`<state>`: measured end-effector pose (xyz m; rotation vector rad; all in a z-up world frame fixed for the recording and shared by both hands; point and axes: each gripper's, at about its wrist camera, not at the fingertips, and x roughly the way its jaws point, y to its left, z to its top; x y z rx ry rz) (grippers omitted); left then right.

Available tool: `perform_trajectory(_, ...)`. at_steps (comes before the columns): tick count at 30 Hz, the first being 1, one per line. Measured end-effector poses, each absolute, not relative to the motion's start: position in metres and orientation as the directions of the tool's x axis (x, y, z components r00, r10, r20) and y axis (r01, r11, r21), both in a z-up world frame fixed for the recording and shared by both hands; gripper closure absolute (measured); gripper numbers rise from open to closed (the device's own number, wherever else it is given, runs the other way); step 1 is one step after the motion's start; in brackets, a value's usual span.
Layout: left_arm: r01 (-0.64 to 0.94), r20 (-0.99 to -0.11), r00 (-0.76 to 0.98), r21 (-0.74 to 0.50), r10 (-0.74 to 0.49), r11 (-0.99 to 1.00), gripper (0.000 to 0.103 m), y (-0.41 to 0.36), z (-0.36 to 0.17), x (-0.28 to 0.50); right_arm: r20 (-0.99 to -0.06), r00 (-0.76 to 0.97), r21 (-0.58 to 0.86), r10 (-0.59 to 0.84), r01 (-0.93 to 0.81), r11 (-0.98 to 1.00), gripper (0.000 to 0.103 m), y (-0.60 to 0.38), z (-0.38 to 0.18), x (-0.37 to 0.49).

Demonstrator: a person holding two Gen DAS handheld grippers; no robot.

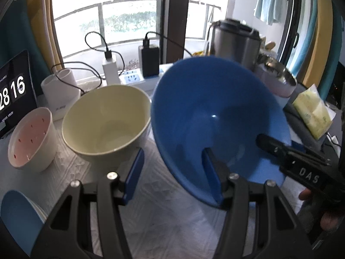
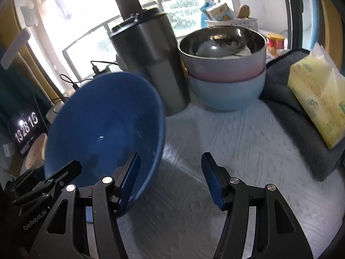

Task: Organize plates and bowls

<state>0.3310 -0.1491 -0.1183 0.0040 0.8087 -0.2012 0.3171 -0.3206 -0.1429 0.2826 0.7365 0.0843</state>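
So the left gripper (image 1: 172, 172) has its jaws spread around the near rim of the tilted blue bowl (image 1: 215, 112), not clamped; the right gripper (image 2: 170, 179) is open too, its left finger inside that rim. Looks like a handoff or lift. Next move probably calls for nesting it into the cream bowl (image 1: 105, 120) at 10 o'clock. Farther back at 1 o'clock, the steel canister (image 1: 235, 41) and stacked bowls (image 2: 224, 69) crowd things.

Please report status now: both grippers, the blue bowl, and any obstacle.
Left gripper and right gripper both open. Blue bowl tilted, one finger of each inside its rim. Cream bowl close on its left, steel canister behind.
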Motion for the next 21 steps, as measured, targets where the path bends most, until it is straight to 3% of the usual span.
perform_trajectory(13,0.182,-0.710,0.680,-0.076,-0.182,0.980,0.047,-0.153,-0.131,0.334,-0.657,0.732,0.301,0.183,0.031,0.953,0.043,-0.329,-0.155,0.320)
perform_trajectory(14,0.185,-0.708,0.681,-0.080,-0.186,0.979,0.053,-0.153,-0.131,0.334,-0.655,0.732,0.304,0.188,0.026,0.952,0.045,-0.329,-0.155,0.320)
perform_trajectory(19,0.228,-0.703,0.678,-0.076,-0.214,0.971,0.065,-0.160,-0.127,0.329,-0.657,0.725,0.289,0.208,-0.013,0.957,0.075,-0.320,-0.152,0.319)
perform_trajectory(21,0.243,-0.696,0.682,-0.073,-0.224,0.967,0.068,-0.165,-0.123,0.324,-0.657,0.723,0.281,0.213,-0.028,0.959,0.079,-0.315,-0.151,0.316)
